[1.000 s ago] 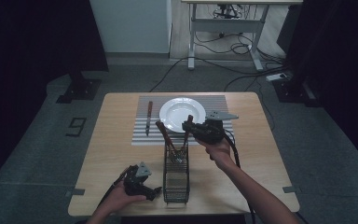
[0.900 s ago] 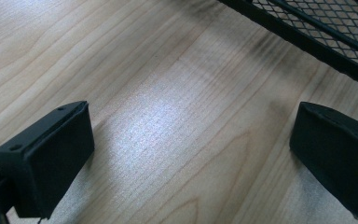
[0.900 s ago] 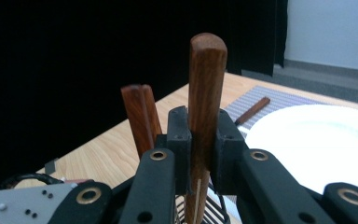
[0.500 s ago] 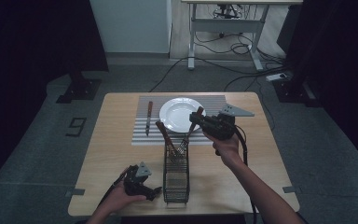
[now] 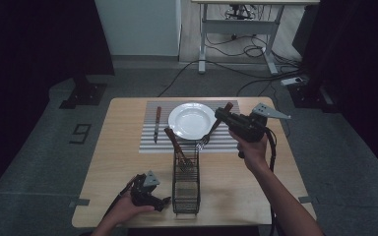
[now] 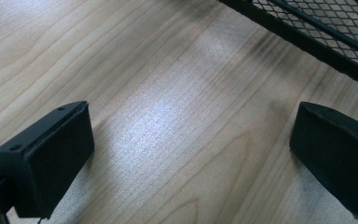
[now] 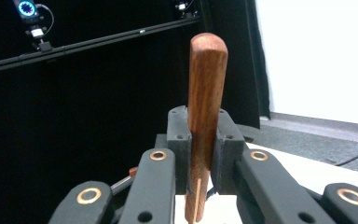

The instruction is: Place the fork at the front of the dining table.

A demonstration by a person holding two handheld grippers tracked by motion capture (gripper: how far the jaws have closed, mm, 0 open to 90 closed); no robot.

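One utensil (image 5: 176, 144) in wire basket (image 5: 186, 189)

High view: fixed cam above near table (image 5: 128, 162) edge, looking fwd and down, whole top plus floor behind. Left gripper view: v. close, aimed down at bare wood by the wire basket (image 6: 317, 28), near edge; both views share basket (image 5: 186, 179). Right gripper view: looks roughly level past its fingers (image 7: 179, 140), toward dark curtain and white wall.
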